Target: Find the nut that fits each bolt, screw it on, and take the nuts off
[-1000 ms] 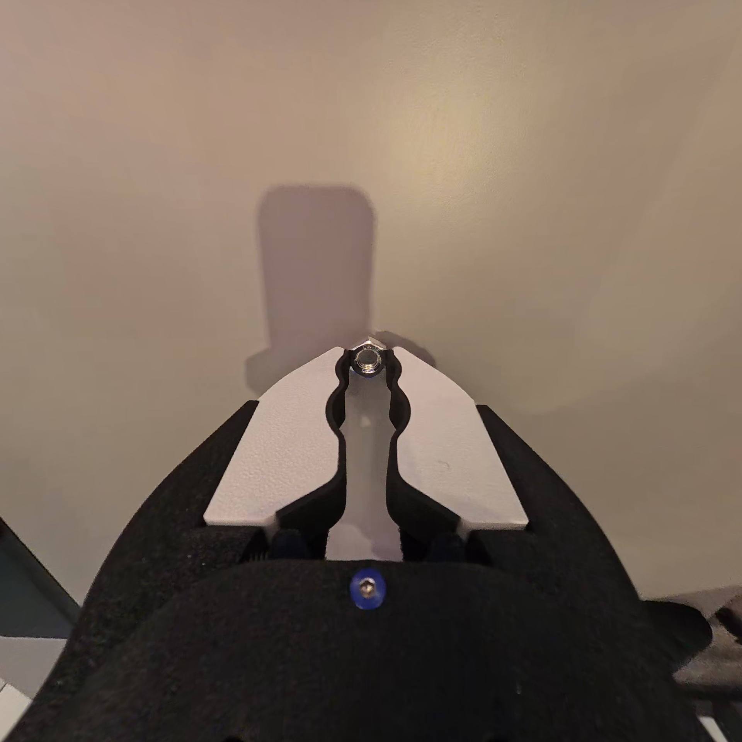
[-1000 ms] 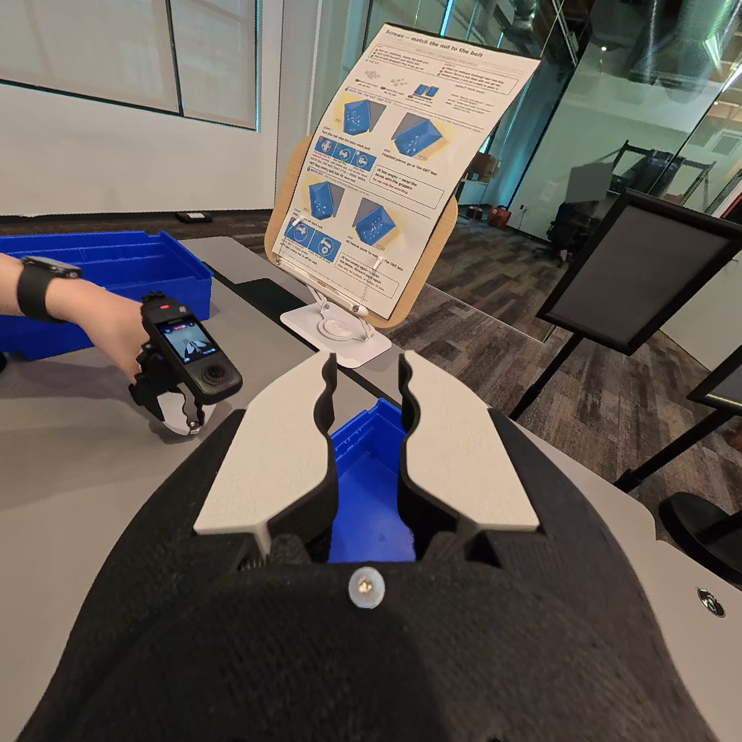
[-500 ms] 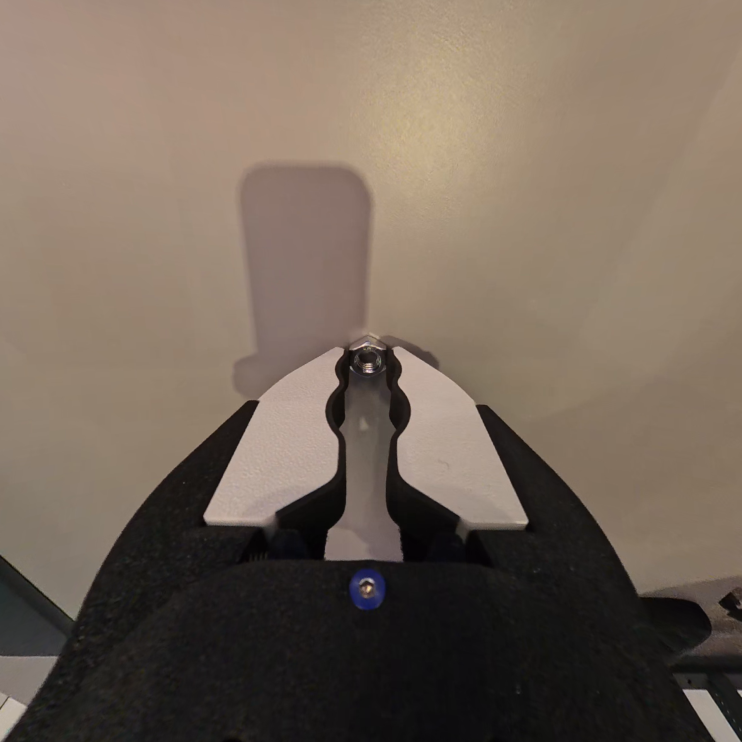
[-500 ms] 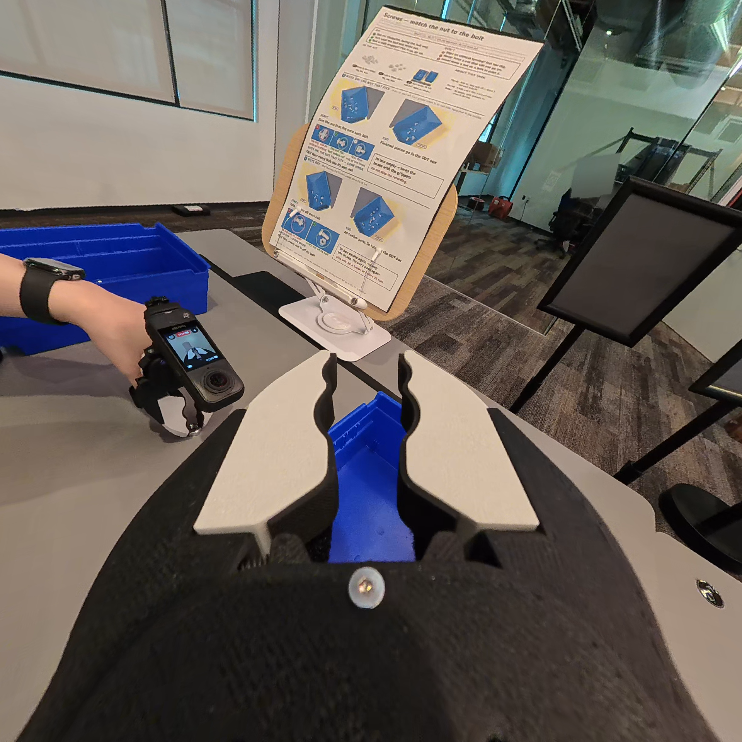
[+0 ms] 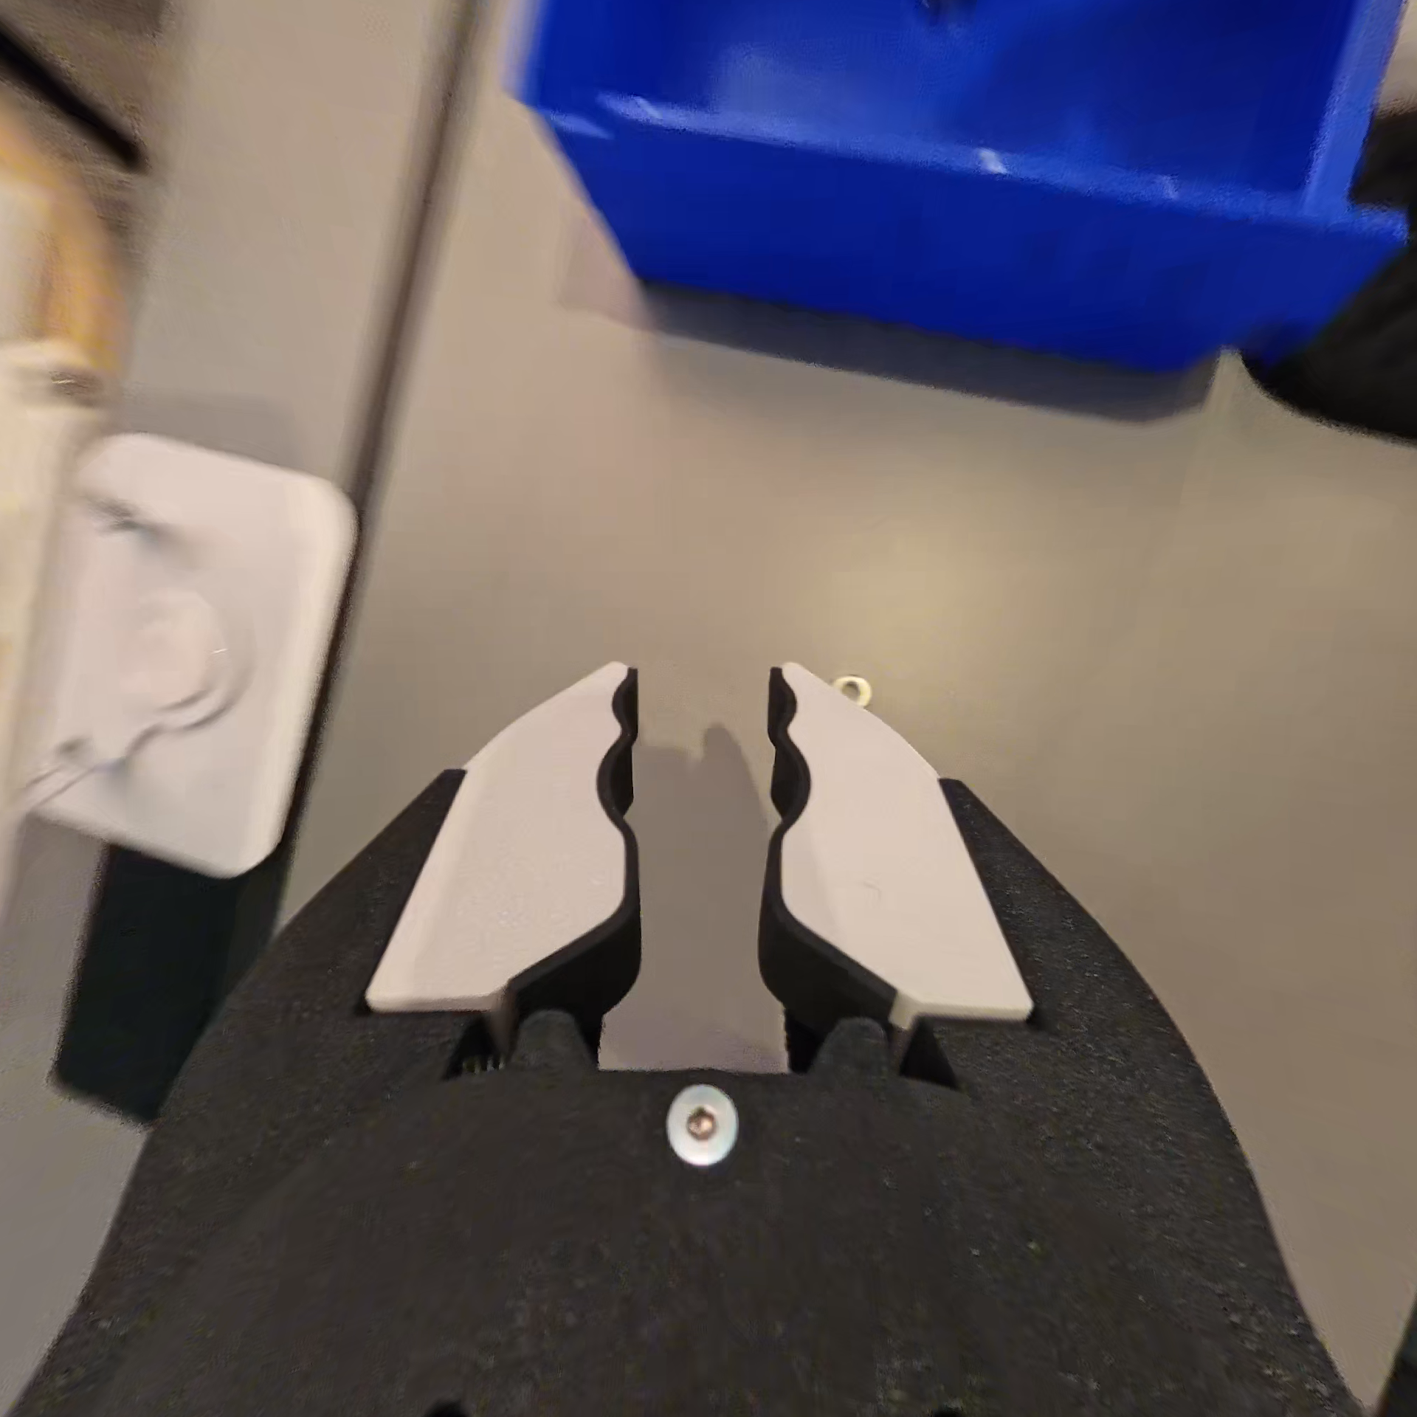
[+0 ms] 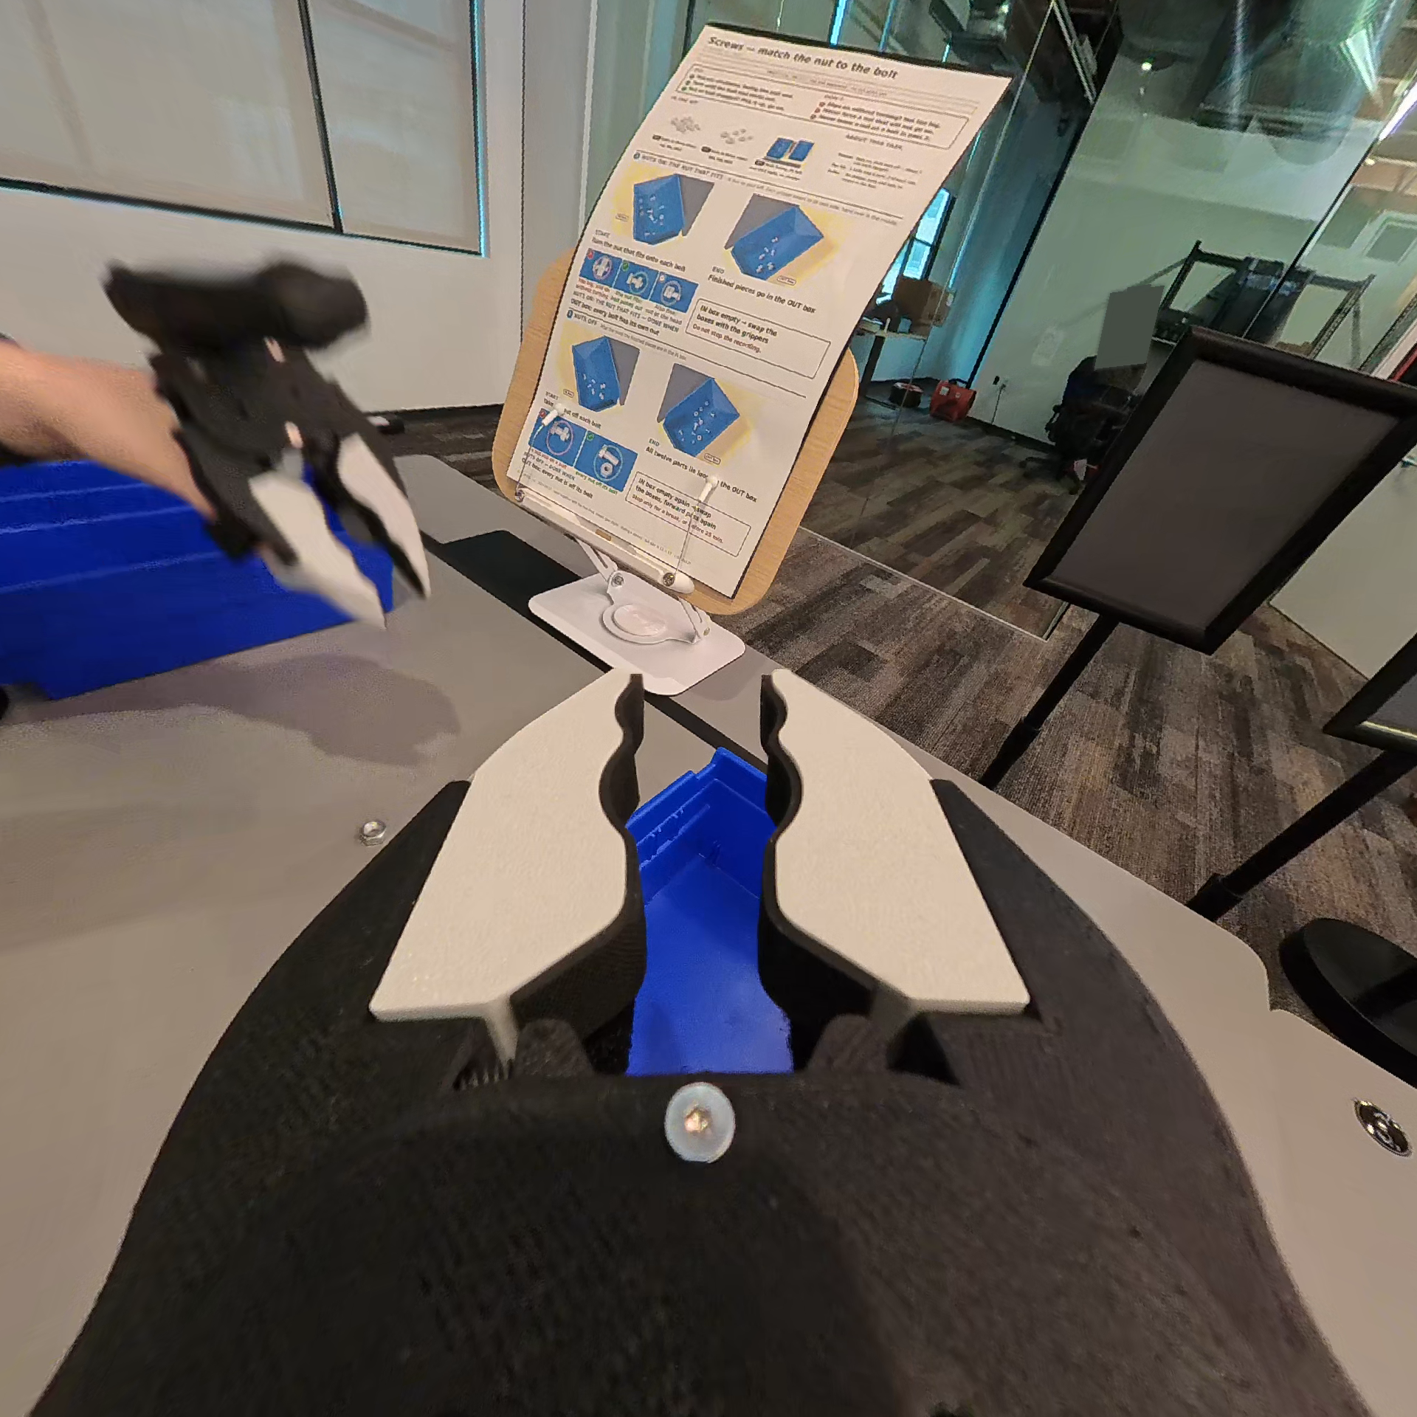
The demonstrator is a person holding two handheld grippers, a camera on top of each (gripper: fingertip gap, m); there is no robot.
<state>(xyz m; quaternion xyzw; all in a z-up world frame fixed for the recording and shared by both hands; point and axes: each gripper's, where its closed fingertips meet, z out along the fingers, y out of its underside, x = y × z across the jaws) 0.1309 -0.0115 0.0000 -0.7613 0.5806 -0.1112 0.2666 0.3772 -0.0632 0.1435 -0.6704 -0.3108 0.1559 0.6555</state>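
Observation:
A small silver nut point(image 5: 853, 685) lies loose on the grey table, just beyond my left gripper's right fingertip; it also shows in the right wrist view point(image 6: 373, 830). My left gripper point(image 5: 701, 678) is open and empty, held in the air above the table and blurred by motion in the right wrist view point(image 6: 395, 598). My right gripper point(image 6: 699, 682) is open and empty above a small blue bin point(image 6: 705, 882). The same bin point(image 5: 958, 230) lies ahead of the left gripper. No bolt shows.
An instruction sheet on a wooden board point(image 6: 736, 307) stands on a white base point(image 6: 636, 621), which is also at the left of the left wrist view point(image 5: 184, 652). A large blue tray point(image 6: 115, 583) sits far left. Black stands point(image 6: 1227, 491) are off the table's right edge. There is about 30 centimeters between the tips of the two grippers.
My left gripper has opened and let go of the nut, which now lies on the table. It has lifted off the table and swung toward the small blue bin. The right gripper has barely moved.

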